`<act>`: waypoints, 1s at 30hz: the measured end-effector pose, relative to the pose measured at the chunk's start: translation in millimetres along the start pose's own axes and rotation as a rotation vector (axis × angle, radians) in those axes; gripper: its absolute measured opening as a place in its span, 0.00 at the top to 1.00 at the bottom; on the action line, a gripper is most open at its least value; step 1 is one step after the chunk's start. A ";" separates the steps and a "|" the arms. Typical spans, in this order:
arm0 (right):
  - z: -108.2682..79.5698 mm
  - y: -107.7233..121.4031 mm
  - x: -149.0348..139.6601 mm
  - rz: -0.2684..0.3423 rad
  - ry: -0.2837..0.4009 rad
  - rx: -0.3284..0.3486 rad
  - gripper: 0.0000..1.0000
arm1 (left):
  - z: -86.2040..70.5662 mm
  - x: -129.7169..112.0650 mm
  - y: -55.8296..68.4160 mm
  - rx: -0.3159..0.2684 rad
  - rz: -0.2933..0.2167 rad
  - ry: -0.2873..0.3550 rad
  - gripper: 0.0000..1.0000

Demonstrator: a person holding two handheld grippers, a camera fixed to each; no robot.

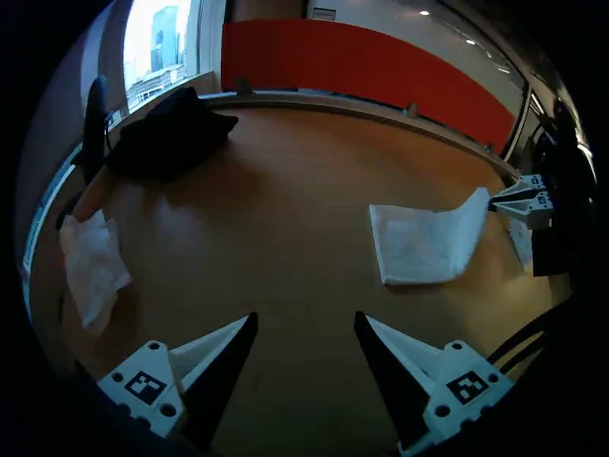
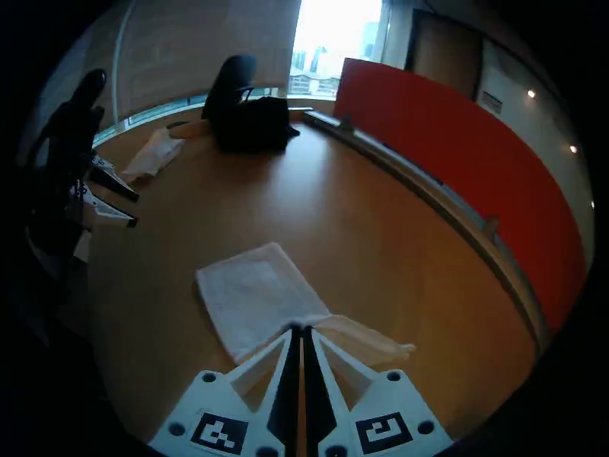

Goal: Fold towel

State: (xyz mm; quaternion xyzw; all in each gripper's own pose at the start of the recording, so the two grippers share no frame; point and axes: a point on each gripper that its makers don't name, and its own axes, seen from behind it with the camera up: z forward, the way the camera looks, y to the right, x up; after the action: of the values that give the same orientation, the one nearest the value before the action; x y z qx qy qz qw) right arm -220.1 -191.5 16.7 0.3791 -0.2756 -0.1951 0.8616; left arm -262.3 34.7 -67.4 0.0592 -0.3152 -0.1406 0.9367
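Far to the left of the flat white cloth towel (image 1: pixel 422 244) lies a crumpled white rag (image 1: pixel 91 266). Both are on the same brown wooden table (image 1: pixel 304 198). Behind the rag, still far left of the towel, stands a black chair (image 1: pixel 95 126). Next to the chair a soft black bag (image 1: pixel 171 137) sits on the table, far back and left of the towel, under a bright window (image 1: pixel 160 46). The left gripper (image 1: pixel 304 324) is in front of the towel and a bit to its left. Its two white and black fingers are spread wide apart and hold nothing. A long red wall panel (image 1: pixel 365 68) runs along behind the towel, past the table's far edge.

Most of the towel lies flat on the table, but its right side is lifted up. The right gripper (image 1: pixel 495 202) is at the towel's right edge. In the right gripper view its two fingers are pressed close together. They pinch that raised part of the towel between them. The cloth bends up from the table to the tips.
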 end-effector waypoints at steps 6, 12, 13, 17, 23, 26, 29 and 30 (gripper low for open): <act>25.6 -26.3 27.6 -0.057 0.013 0.072 0.96 | -9.2 -2.3 -3.3 0.008 -0.017 0.012 0.06; 47.8 -57.5 38.8 -0.110 0.004 0.146 0.96 | -18.1 -5.6 -9.0 0.020 -0.040 0.023 0.06; 51.2 -61.6 38.6 -0.116 -0.001 0.155 0.96 | -19.4 -6.3 -10.3 0.023 -0.044 0.024 0.06; 63.5 -72.0 33.1 -0.115 -0.025 0.180 0.96 | -23.0 -9.1 -14.6 0.031 -0.060 0.028 0.06; 74.2 -75.1 25.6 -0.096 -0.049 0.188 0.96 | -24.8 -12.4 -18.8 0.036 -0.071 0.028 0.06; 74.8 -76.5 25.3 -0.091 -0.051 0.191 0.96 | -25.2 -13.2 -19.7 0.036 -0.070 0.027 0.06; 74.6 -77.8 25.4 -0.088 -0.051 0.194 0.96 | -24.6 -13.3 -19.9 0.034 -0.068 0.024 0.06; 74.5 -78.2 25.3 -0.087 -0.051 0.195 0.96 | -24.2 -12.9 -19.9 0.033 -0.067 0.024 0.06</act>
State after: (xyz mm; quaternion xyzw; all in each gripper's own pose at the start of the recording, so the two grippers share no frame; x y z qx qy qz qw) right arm -256.9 -295.7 7.3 0.4677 -0.2984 -0.2142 0.8039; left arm -261.9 20.2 -98.1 0.0869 -0.3042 -0.1658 0.9340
